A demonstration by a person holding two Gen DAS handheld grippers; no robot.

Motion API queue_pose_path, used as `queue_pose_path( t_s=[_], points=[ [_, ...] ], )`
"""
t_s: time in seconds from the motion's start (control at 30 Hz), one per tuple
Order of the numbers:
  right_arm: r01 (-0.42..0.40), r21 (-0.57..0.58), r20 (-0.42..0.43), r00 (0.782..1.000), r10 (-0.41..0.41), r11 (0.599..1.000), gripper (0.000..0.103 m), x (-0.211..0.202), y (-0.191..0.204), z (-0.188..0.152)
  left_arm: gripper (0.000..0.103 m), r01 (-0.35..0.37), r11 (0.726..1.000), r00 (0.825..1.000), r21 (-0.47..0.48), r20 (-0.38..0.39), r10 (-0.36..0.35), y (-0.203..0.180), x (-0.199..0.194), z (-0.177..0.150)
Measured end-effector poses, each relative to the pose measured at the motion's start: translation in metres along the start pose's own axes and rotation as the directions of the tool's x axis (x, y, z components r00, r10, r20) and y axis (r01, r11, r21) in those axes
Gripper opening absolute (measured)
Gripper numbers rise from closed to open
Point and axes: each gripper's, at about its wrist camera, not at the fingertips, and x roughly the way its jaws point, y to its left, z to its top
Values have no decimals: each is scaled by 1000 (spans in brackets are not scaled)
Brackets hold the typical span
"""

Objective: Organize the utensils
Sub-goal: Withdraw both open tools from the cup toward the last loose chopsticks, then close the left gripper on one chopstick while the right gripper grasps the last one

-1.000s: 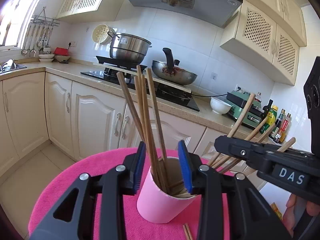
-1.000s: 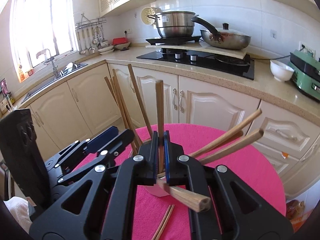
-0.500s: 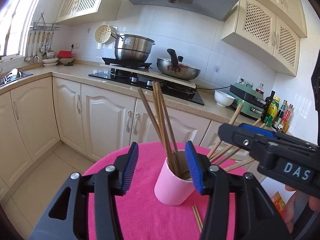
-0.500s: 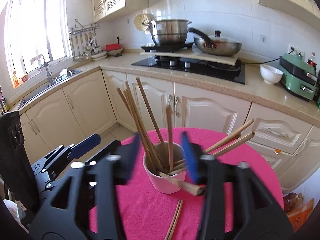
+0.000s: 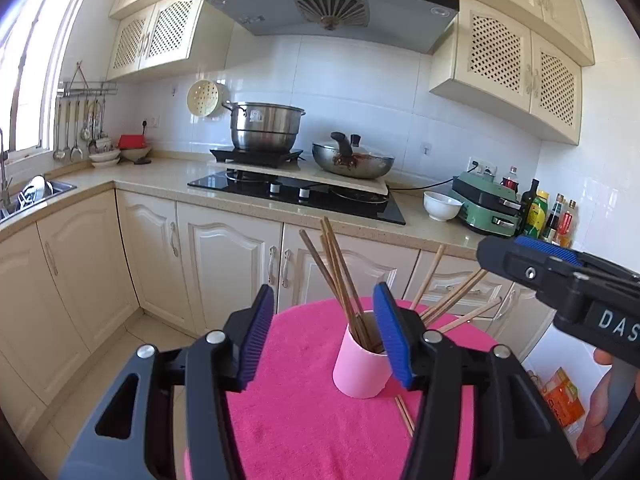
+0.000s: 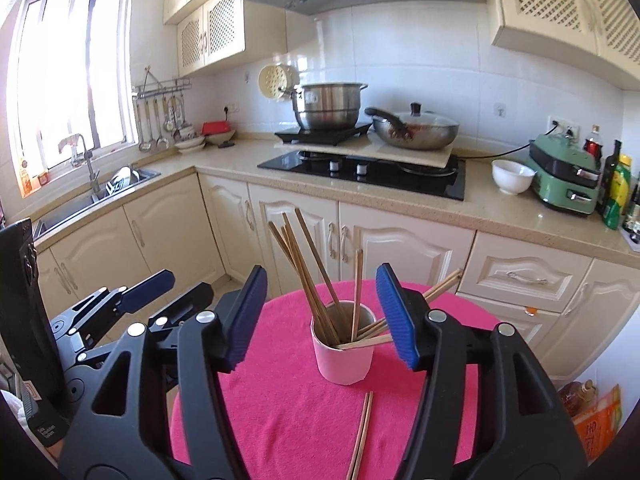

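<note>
On the round pink-clothed table [image 6: 280, 412], a pale pink cylindrical cup [image 6: 344, 356] is standing upright, holding a bundle of brown wooden chopsticks [image 6: 308, 276]. Ahead of the right gripper [image 6: 320, 320], the cup is sitting between its parted, empty blue pads; the left gripper [image 5: 324, 332] is likewise hanging spread and empty, the cup just inside its right pad. Two loose wooden chopsticks [image 6: 360, 436] are lying flat beside the cup's base. Beyond, cream kitchen cabinets [image 6: 400, 248] are lining the wall. Bundled sticks are pointing up, fanning leftward and rightward; the loose pair's long axis is running toward the cup.
</note>
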Motion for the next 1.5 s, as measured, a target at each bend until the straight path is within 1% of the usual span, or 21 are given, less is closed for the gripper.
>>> queue_pose_path(
  t_s=[0.23, 0.37, 0.47, 0.57, 0.7, 0.77, 0.87, 0.97, 1.03, 1.07, 1.1, 1.13, 1.17, 1.2, 1.23, 1.27, 1.33, 1.37, 1.4, 1.43, 1.5],
  points=[
    [46, 19, 5, 999, -46, 999, 58, -29, -4, -4, 54, 21, 999, 1000, 33, -8, -21, -13, -20, 9],
    [73, 35, -9, 997, -72, 997, 59, -40, -11, -12, 57, 49, 998, 998, 43, -38, -47, -24, -21, 5],
    [91, 46, -26, 996, -90, 995, 59, -46, -17, -20, 57, 78, 996, 994, 44, -75, -75, -34, -19, -1],
    [112, 58, -56, 992, -109, 992, 59, -49, -25, -31, 57, 94, 994, 990, 57, -107, -87, -45, -15, -8],
    [128, 81, -98, 988, -120, 989, 59, -46, -34, -44, 57, 116, 990, 983, 74, -152, -104, -61, -7, -17],
    [133, 89, -114, 986, -123, 987, 59, -46, -37, -51, 57, 115, 990, 980, 78, -174, -100, -67, -3, -22],
    [144, 100, -147, 981, -129, 984, 59, -42, -43, -62, 57, 120, 990, 971, 79, -219, -100, -72, 6, -31],
    [154, 110, -182, 974, -132, 982, 59, -36, -51, -73, 57, 128, 989, 957, 76, -269, -104, -76, 18, -44],
    [161, 122, -210, 969, -133, 979, 59, -31, -56, -81, 57, 134, 990, 941, 46, -318, -113, -74, 28, -53],
    [163, 128, -224, 966, -132, 978, 59, -27, -59, -85, 57, 142, 990, 925, 7, -358, -130, -71, 37, -61],
    [170, 134, -244, 961, -134, 976, 59, -23, -63, -90, 57, 148, 989, 913, -14, -383, -142, -69, 42, -66],
    [177, 134, -262, 955, -138, 975, 59, -18, -66, -96, 57, 147, 988, 891, -39, -429, -150, -67, 52, -76],
    [182, 135, -277, 951, -139, 974, 59, -15, -69, -100, 57, 144, 988, 876, -48, -458, -150, -67, 58, -83],
    [187, 141, -300, 944, -138, 972, 59, -10, -72, -107, 57, 140, 988, 851, -59, -502, -151, -67, 67, -92],
    [190, 145, -317, 939, -136, 971, 59, -6, -76, -112, 57, 134, 989, 835, -66, -530, -149, -67, 72, -99],
    [192, 147, -332, 933, -135, 970, 59, -3, -79, -118, 57, 128, 989, 807, -78, -572, -149, -66, 81, -109],
    [200, 148, -371, 919, -133, 969, 59, 5, -85, -130, 57, 113, 989, 760, -94, -633, -147, -68, 95, -124],
    [200, 151, -382, 915, -130, 968, 59, 7, -88, -134, 57, 112, 989, 748, -101, -647, -151, -68, 99, -130],
    [201, 157, -398, 909, -124, 967, 59, 11, -91, -139, 57, 105, 989, 732, -101, -666, -146, -69, 106, -136],
    [203, 160, -411, 903, -122, 966, 59, 13, -94, -143, 57, 95, 992, 716, -87, -686, -129, -72, 112, -142],
    [206, 167, -433, 894, -116, 964, 59, 18, -100, -150, 57, 95, 993, 690, -73, -714, -119, -77, 122, -150]
  ],
)
